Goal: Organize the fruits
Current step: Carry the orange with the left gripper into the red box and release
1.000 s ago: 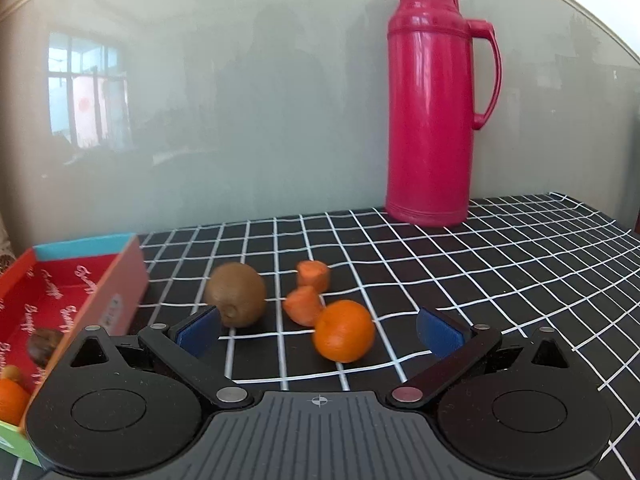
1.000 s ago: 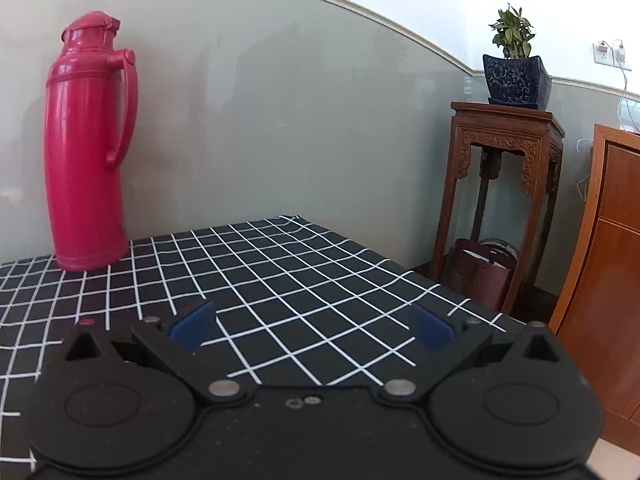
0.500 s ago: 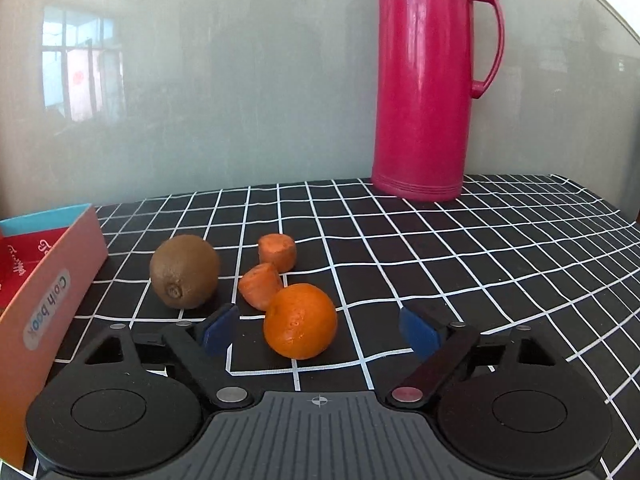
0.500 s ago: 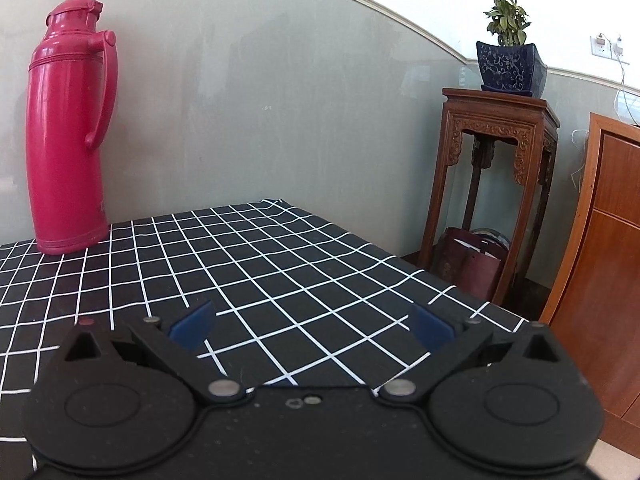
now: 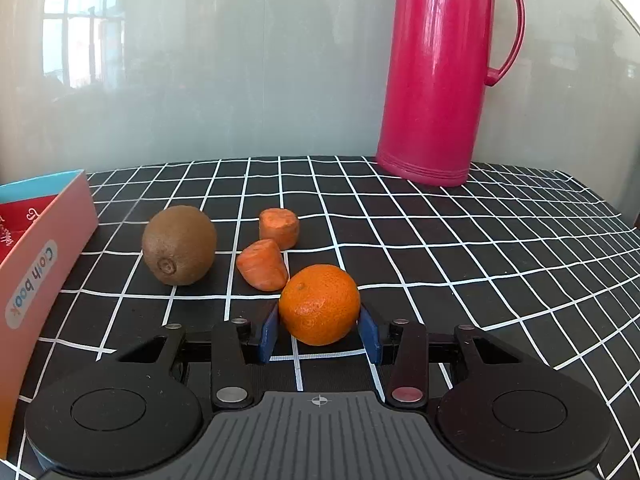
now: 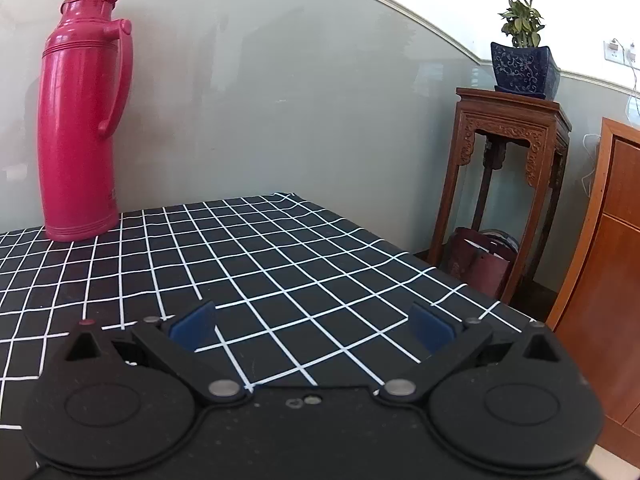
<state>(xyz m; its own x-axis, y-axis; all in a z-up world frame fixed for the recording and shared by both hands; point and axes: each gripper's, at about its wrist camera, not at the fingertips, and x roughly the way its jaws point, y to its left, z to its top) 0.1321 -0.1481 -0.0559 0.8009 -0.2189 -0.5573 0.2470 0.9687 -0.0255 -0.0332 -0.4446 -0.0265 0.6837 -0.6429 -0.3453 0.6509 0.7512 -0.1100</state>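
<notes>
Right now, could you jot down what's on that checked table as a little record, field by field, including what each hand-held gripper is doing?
Surface: black checked tablecloth
Left hand-held gripper: closed on the orange, a blue pad on each side of it
Right hand-held gripper: open, nothing between its pads
Loose on the cloth: kiwi, two carrot pieces
Container: pink box at the left edge, its contents out of view
Also there: red thermos, upright by the wall
</notes>
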